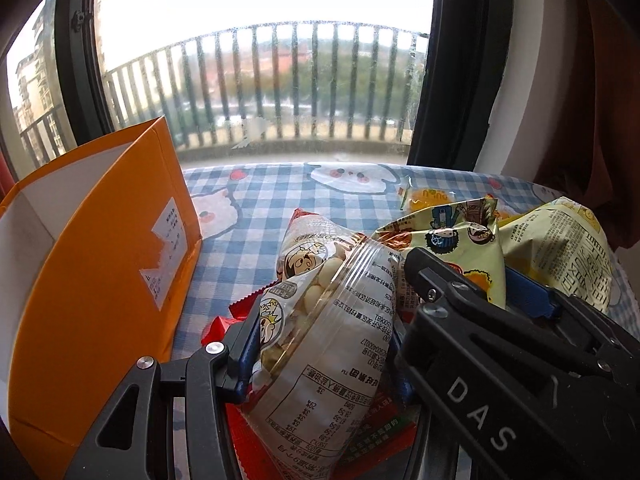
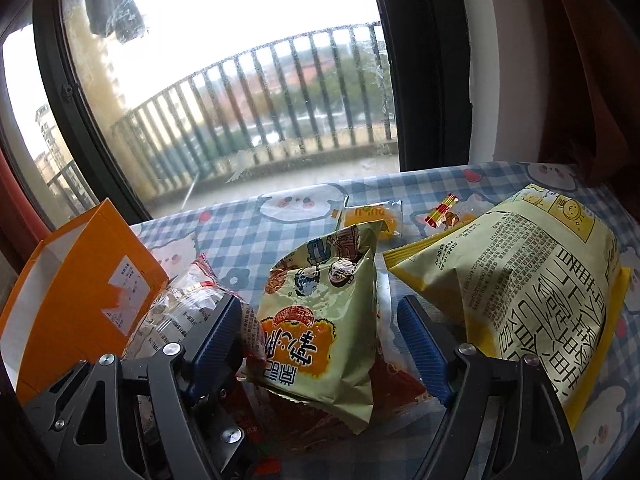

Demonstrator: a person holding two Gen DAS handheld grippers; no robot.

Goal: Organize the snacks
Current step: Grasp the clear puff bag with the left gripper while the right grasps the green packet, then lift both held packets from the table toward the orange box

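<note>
Nearest to us, our left gripper (image 1: 320, 344) has its blue pads pressed on a clear packet of pale round sweets (image 1: 320, 320), lifted over the near edge of the table (image 1: 256, 216); we judge this packet picked and ready to be carried; red wrappers (image 1: 376, 436) lie under it on the cloth. Just beside it, our right gripper (image 2: 320, 344) straddles a green cartoon bag (image 2: 324, 320); its left pad (image 2: 216, 332) lies against the bag's side, while its right pad (image 2: 424, 356) stands off with a gap showing, so these jaws are apart around the bag and not gripping it; a flat red packet (image 2: 392, 384) lies beneath. To the right, near the table's right edge, a big yellow bag (image 2: 536, 304) rests on its side, close to that free pad. Farther on, at the table's left edge, an open orange box (image 1: 100, 272) stands with its white inside toward us; we take it for the place the snacks go. Toward the far edge lie a small orange-filled packet (image 2: 370, 218) and a tiny sweet (image 2: 444, 212), well apart from the pile. So we are mid-sort: one packet in hand, a second being taken. Next we would close the right jaws squarely on the green bag without snagging the yellow one, then swing the left packet over the box's open top; the puffy, slippery film may slide.
</note>
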